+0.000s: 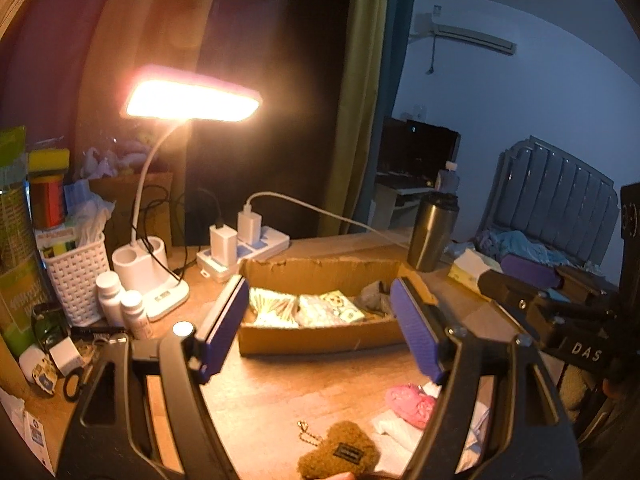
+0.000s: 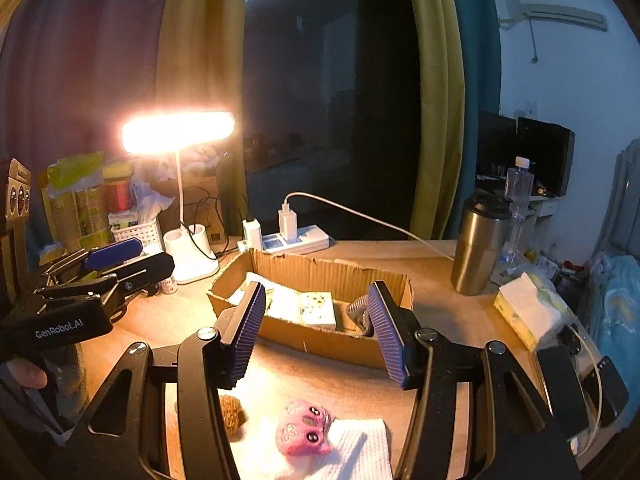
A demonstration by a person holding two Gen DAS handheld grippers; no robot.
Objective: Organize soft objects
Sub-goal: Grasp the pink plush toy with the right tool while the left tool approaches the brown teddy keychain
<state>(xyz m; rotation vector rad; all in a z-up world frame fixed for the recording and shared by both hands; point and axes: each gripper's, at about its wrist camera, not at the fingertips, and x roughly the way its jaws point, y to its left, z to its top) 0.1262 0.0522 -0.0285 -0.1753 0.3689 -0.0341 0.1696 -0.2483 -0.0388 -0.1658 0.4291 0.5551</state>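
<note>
An open cardboard box lies on the wooden desk, with tissue packets and a grey cloth inside. My left gripper hovers open in front of it with nothing between its blue pads. My right gripper is also open and empty, just short of the box's near wall. Near the desk's front edge lie a brown plush keychain, a pink plush toy and a white cloth under the pink toy. The left gripper's body shows at the left of the right wrist view.
A lit desk lamp, a power strip with chargers, a white basket and bottles crowd the back left. A steel tumbler and a tissue pack stand to the right.
</note>
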